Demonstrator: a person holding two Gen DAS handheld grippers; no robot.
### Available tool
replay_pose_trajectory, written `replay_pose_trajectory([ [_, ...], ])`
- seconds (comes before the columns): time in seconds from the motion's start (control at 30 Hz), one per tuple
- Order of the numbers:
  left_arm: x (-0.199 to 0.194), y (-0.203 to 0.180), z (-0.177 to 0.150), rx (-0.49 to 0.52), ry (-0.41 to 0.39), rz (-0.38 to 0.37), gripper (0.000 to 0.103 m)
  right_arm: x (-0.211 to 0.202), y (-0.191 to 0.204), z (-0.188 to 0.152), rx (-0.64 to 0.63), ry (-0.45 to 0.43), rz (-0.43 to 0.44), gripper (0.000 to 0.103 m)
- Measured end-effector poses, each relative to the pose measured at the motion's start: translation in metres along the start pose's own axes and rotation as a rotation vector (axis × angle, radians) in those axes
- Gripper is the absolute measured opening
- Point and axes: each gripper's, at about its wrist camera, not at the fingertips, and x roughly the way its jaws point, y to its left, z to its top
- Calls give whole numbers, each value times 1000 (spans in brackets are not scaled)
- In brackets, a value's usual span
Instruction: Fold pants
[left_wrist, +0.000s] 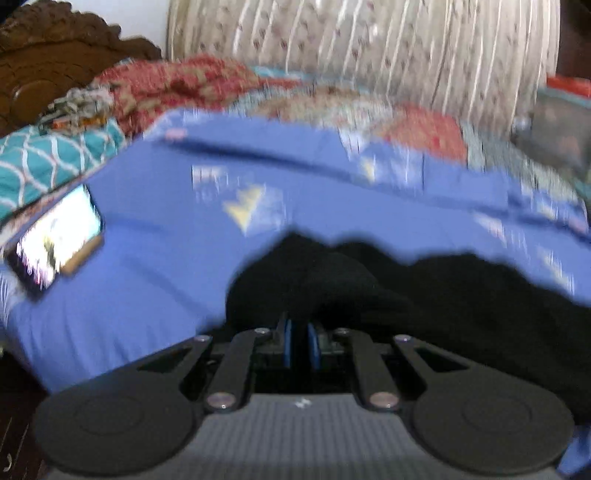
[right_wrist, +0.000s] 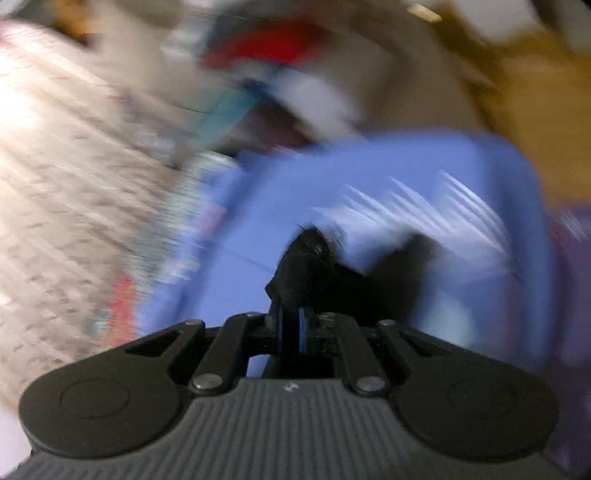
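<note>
Black pants pinched in both left tongs and right tongs.

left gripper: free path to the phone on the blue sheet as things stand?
Probably not yet: the left gripper is shut on the black pants. The sheet toward the phone looks bare.

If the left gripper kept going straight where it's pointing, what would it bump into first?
Most likely the black pants: the left gripper is already shut on that dark cloth, bunched right ahead of its jaws. Beyond lies the blue bedsheet. The picture is blurred, so depth is uncertain.
</note>
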Motion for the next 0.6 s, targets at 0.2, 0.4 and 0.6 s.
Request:
replay_pose_trajectory([
  [0.2, -14, 9, -6, 15, 38, 0, 33, -2, -30, -5, 185, -26, -19, 43],
  [0.4, -45, 53, 1, -72, 26, 2, 49, -31, 13, 10, -28, -275, -156, 43],
  [0.6, -23, 100, 37, -324, 62, -109, 88, 5, 90, -35, -318, -112, 65, 43],
])
